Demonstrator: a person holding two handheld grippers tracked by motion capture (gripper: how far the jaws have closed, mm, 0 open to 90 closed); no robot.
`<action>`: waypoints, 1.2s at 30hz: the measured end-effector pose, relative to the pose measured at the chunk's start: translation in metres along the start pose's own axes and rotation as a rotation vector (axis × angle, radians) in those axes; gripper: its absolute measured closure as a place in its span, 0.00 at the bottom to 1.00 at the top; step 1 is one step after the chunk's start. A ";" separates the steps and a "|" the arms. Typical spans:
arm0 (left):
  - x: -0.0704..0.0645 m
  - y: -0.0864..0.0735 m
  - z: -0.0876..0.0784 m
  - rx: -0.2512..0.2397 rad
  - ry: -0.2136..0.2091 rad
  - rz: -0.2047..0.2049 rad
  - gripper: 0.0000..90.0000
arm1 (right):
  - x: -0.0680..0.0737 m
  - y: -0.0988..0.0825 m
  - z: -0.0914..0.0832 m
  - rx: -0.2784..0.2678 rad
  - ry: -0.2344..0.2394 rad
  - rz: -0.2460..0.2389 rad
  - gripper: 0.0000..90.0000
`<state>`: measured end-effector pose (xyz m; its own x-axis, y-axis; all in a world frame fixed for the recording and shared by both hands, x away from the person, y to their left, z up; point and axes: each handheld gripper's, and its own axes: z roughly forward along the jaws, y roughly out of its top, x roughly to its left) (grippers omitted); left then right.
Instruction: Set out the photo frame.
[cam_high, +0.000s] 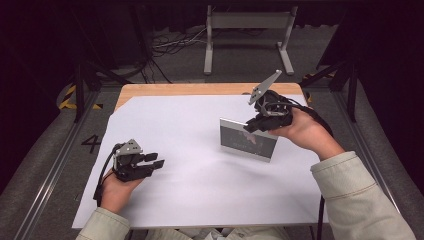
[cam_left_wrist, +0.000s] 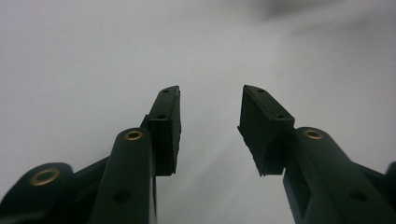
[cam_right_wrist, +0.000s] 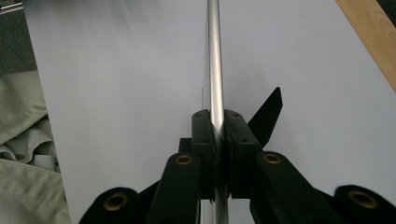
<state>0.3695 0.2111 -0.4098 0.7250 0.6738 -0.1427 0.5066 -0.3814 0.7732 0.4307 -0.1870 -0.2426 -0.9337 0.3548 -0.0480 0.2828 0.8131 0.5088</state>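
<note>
Firstly, white sheet over the wooden table, whose near edge is cut off. Picture frame: upright, right of centre, clamped at its top edge by my right gripper; its print is too blurred to read. My left gripper: jaws apart, holding nothing, low at left.
</note>
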 end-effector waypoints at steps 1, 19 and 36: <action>0.000 0.000 0.000 0.000 0.001 0.001 0.65 | -0.001 0.001 0.001 0.003 0.003 -0.006 0.94; 0.000 0.004 0.007 0.005 -0.017 0.013 0.65 | -0.006 0.008 0.016 0.006 0.078 -0.100 0.94; 0.000 0.001 0.004 0.005 -0.007 0.005 0.65 | -0.012 0.010 0.032 0.016 0.142 -0.182 0.94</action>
<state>0.3719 0.2083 -0.4115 0.7310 0.6672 -0.1432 0.5051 -0.3879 0.7710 0.4519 -0.1690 -0.2644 -0.9909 0.1339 -0.0155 0.1093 0.8653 0.4891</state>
